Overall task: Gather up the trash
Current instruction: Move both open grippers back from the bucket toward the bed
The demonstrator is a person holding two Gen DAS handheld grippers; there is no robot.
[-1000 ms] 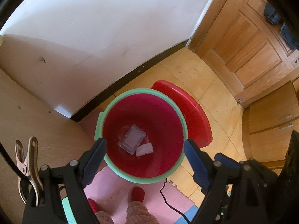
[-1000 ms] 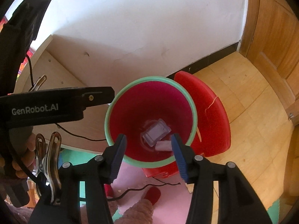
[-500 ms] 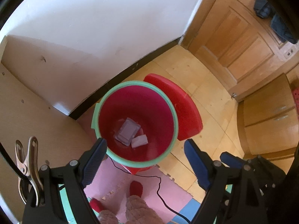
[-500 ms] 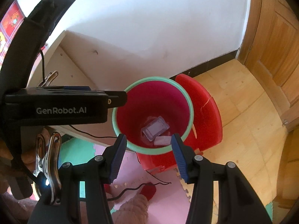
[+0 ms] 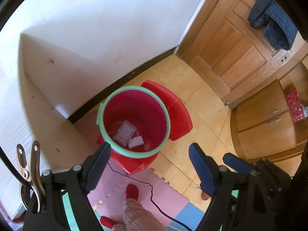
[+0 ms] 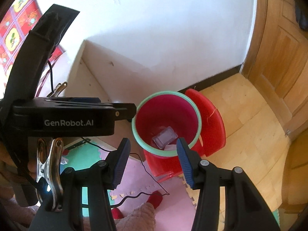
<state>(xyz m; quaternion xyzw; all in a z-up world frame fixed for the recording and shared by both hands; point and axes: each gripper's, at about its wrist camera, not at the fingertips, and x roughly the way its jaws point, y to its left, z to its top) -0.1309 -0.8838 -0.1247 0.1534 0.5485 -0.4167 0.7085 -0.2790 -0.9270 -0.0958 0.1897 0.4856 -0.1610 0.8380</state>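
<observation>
You're standing in a home, in the corner of a lived-in room. A panelled wooden door [image 5: 236,44] has a dark jacket [image 5: 273,21] hung on it, and a low wooden cabinet [image 5: 267,121] sits beside it. Pale wood flooring [image 5: 194,100] meets a white wall [image 5: 115,25] at a dark skirting board [image 5: 123,80]. Coloured foam play mats [image 5: 154,194] lie near your slippered foot [image 5: 132,191], and a red bin [image 5: 134,121] stands by the wall.

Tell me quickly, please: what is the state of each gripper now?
Left gripper: open, holding nothing.
Right gripper: open, holding nothing.
</observation>
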